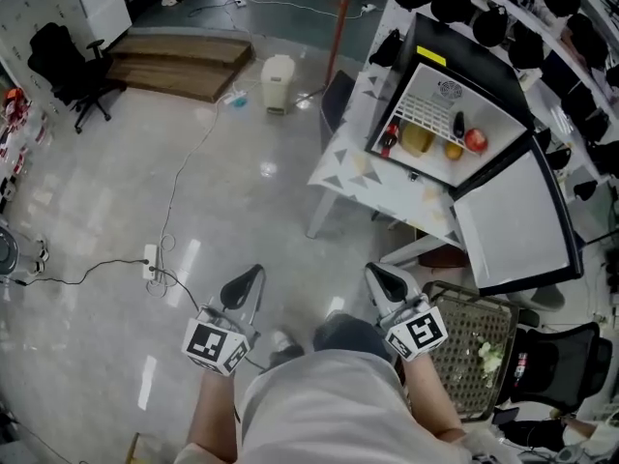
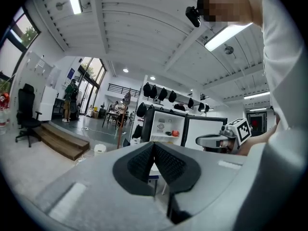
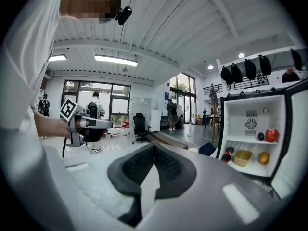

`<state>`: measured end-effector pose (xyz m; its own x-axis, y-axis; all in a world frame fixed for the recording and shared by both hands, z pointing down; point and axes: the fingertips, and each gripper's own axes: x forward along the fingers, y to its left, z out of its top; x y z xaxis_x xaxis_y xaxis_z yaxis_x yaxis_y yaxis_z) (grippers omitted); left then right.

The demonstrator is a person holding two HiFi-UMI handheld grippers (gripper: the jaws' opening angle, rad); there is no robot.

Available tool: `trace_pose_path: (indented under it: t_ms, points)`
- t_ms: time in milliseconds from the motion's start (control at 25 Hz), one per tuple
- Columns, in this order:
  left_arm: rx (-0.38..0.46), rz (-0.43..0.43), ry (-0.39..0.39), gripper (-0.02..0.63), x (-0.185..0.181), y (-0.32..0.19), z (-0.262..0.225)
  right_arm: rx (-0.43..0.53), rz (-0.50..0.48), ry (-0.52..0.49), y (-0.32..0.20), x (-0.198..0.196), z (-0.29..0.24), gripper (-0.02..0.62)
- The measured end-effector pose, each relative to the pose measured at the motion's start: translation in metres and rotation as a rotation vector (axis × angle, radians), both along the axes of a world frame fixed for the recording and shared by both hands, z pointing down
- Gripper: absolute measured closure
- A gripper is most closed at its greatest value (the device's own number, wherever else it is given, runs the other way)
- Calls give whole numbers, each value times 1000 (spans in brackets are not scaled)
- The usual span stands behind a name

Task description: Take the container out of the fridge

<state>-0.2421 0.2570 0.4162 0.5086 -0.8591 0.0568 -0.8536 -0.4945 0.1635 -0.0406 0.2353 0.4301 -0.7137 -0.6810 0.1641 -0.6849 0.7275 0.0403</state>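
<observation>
Left hand-held gripper (image 1: 253,276): closed, jaws tip to tip, nothing between them. Right hand-held gripper (image 1: 375,275): also closed and empty. You hold both low in front of you, side by side, well apart from the fridge (image 1: 440,93). The fridge stands on the white worktop (image 1: 340,167) with its door (image 1: 511,222) swung wide. The yellowish container (image 1: 417,139) sits inside on the lower shelf, between a bottle (image 1: 389,140) and a yellow fruit (image 1: 453,150). A red apple (image 1: 475,140) is on the shelf above.
</observation>
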Motion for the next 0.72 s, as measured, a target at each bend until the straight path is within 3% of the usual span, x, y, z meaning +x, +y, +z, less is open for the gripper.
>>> trace_pose_path:
  t_ms: [280, 720]
  points:
    - [-5, 16, -12, 598, 13, -38, -2, -6, 19, 7, -38, 16, 11, 592]
    - [-36, 44, -45, 598, 78, -147, 8, -13, 26, -52, -154, 71, 12, 592]
